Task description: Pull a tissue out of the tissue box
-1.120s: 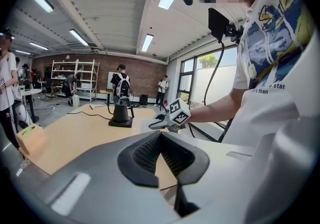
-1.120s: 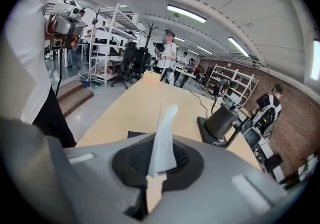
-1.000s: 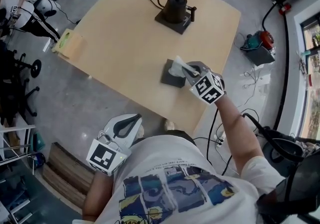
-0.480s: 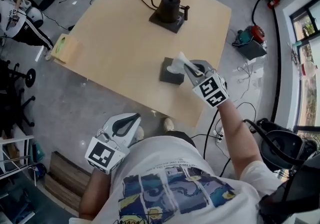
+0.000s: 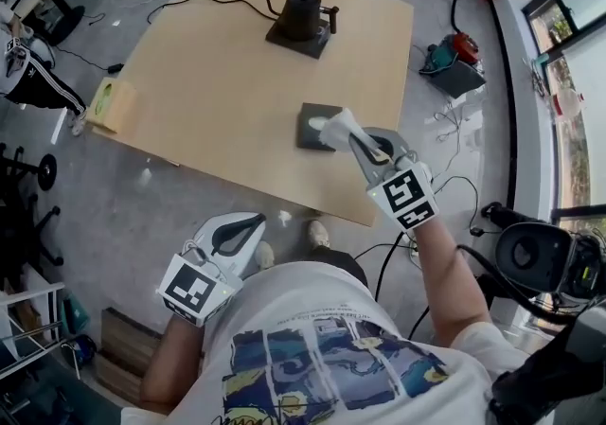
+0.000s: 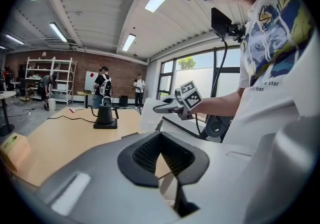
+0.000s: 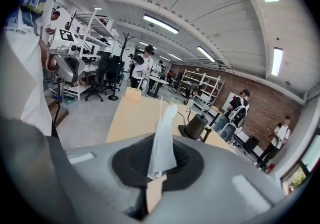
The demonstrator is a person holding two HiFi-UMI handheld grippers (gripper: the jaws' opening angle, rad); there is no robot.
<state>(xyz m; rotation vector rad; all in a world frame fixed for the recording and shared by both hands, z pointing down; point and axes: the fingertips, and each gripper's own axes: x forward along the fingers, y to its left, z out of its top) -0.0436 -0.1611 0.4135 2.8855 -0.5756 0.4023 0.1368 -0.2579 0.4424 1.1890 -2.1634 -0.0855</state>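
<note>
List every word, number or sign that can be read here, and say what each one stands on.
"a star", with "than" below it: on the T-shirt, both lines cut off at the start.
Small print above the T-shirt's picture, head view: too small to read.
Marker cube: black-and-white squares only, no letters.

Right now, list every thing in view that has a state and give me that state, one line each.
Tissue: pinched at one end, drawn up out of the box; I cannot tell whether it is fully free.
Tissue box: flat on the table, top slot facing up.
Right gripper: shut on the tissue, raised above the box.
Left gripper: shut, empty, off the table near the person's body.
Kettle: upright on its base, cord trailing away.
</note>
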